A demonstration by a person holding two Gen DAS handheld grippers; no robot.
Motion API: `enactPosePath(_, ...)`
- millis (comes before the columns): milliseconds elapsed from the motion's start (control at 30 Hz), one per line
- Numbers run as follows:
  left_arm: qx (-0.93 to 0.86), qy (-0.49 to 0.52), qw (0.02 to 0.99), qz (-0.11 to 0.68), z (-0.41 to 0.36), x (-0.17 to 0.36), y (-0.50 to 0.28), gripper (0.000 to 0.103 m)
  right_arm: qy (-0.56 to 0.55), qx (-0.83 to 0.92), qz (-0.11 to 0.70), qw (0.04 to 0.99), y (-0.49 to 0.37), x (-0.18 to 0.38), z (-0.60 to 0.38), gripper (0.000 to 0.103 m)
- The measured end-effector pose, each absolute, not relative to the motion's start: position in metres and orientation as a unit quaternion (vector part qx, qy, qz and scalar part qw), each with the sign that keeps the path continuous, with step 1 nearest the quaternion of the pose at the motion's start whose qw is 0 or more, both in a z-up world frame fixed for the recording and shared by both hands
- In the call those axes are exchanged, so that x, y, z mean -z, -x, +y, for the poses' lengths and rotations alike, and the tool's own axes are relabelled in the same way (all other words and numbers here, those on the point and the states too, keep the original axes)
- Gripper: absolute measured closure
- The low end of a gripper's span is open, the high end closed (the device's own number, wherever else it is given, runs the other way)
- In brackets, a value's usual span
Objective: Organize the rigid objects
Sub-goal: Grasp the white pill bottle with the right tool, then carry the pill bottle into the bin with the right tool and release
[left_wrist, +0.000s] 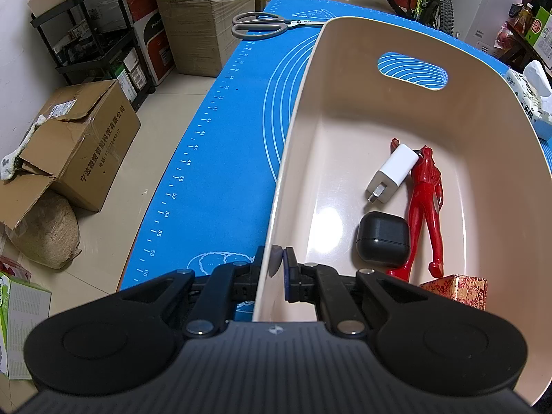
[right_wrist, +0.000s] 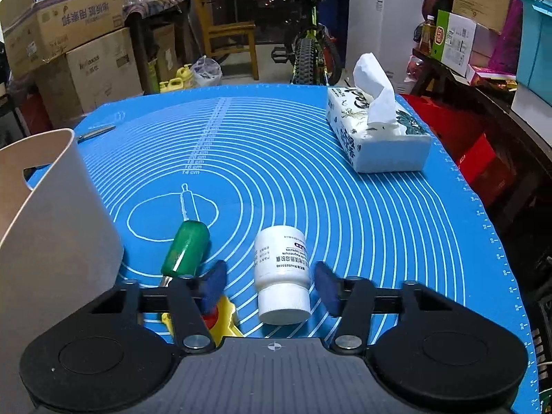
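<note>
My left gripper (left_wrist: 276, 269) is shut on the near rim of a beige plastic bin (left_wrist: 303, 110), one finger outside and one inside. In the bin lie a white charger plug (left_wrist: 391, 174), a red toy figure (left_wrist: 426, 207), a black earbud case (left_wrist: 381, 238) and a red patterned box (left_wrist: 459, 289). My right gripper (right_wrist: 270, 281) is open around a white pill bottle (right_wrist: 281, 272) lying on the blue mat (right_wrist: 310, 172). A green-handled screwdriver (right_wrist: 186, 250) lies just left of it, beside the bin's outer wall (right_wrist: 51, 214). A yellow and red object (right_wrist: 224, 317) lies under the left finger.
Grey-handled scissors (left_wrist: 262, 24) lie on the mat at the far left edge beyond the bin. A tissue pack (right_wrist: 376, 131) stands at the mat's far right. Cardboard boxes (left_wrist: 79, 141), shelves and a bicycle (right_wrist: 310, 48) surround the table on the floor.
</note>
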State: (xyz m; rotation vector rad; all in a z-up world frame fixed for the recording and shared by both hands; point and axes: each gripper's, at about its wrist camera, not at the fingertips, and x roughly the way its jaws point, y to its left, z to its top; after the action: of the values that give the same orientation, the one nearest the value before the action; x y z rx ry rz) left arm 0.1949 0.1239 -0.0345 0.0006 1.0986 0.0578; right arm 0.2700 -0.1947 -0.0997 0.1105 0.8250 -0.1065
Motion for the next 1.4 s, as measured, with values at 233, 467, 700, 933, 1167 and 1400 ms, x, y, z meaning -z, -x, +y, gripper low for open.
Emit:
enactPosePath(233, -0.027, 0.000, 0.852, 0.522, 0.124, 0.034, -0.195, 0.092, -0.052, 0.053, 0.414, 0.907, -0.272, 0.110, -0.200, 0.060)
enactPosePath(467, -0.027, 0.001, 0.852, 0.522, 0.124, 0.034, -0.195, 0.092, -0.044, 0.059, 0.395, 0.916, -0.264, 0.095, -0.203, 0.060)
enactPosePath(700, -0.028, 0.000, 0.852, 0.522, 0.124, 0.034, -0.196, 0.092, -0.053, 0.047, 0.357, 0.931, -0.248, 0.061, -0.198, 0.060)
enactPosePath(933, -0.028, 0.000, 0.852, 0.522, 0.124, 0.034, -0.195, 0.092, -0.053, 0.013, 0.317, 0.947, -0.232, 0.026, -0.179, 0.060)
enactPosePath(1167, -0.029, 0.000, 0.852, 0.522, 0.125, 0.033, -0.194, 0.092, -0.051, -0.045, 0.289, 0.955, -0.219, -0.001, -0.145, 0.060)
enactPosePath(1400, -0.029, 0.000, 0.852, 0.522, 0.125, 0.033, -0.195, 0.091, -0.030, -0.111, 0.291, 0.950, -0.211, -0.009, -0.100, 0.060)
